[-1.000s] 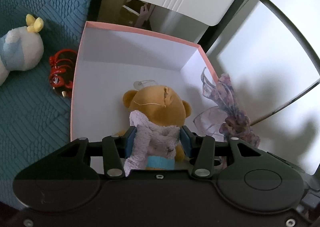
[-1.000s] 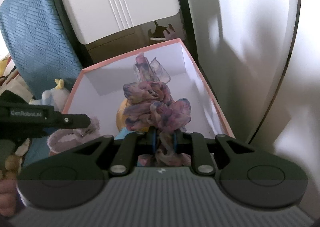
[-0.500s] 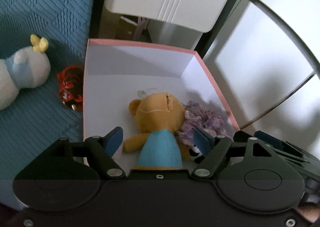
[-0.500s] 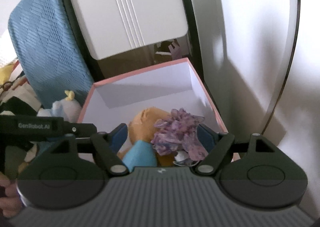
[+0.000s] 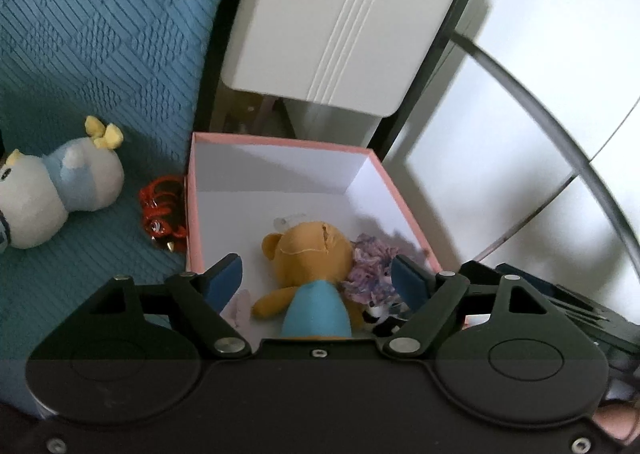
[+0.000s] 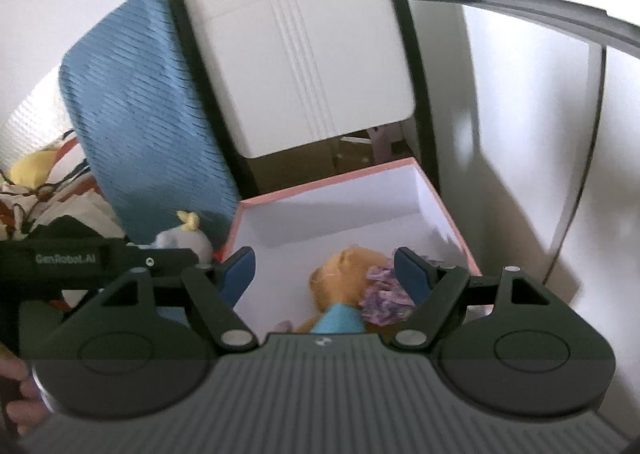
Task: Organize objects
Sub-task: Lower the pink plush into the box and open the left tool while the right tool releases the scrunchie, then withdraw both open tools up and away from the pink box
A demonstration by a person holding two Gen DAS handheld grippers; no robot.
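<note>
Blue quilted bedding [image 5: 100, 34] spreads away to the left of the left hand-held gripper [image 5: 316, 280], and a white ribbed panel [image 5: 344, 22] stands ahead of it, beyond a pink-rimmed white box [image 5: 280, 140] that sits directly below and in front of both tools. A second ago each hand-held gripper was clamped on something low inside that box; now the left one's jaws have just been opening and stand wide apart with nothing pressed between them, and the right hand-held gripper [image 6: 325, 270] has likewise just opened and holds nothing, both sitting higher above the box than before. That reads as two drops completed, so the box's share of the tidying looks done for these items. Inside, just beyond the left tool's fingertips, a tan teddy bear [image 5: 308, 254] in a light blue top lies on its back, and a crumpled purple-pink fabric piece [image 5: 372, 266] rests touching its right side. Outside, left of the box, a white and blue plush bird [image 5: 60, 190] lies on the bedding, with a small red trinket [image 5: 162, 206] just beside the box wall, both probably next.
</note>
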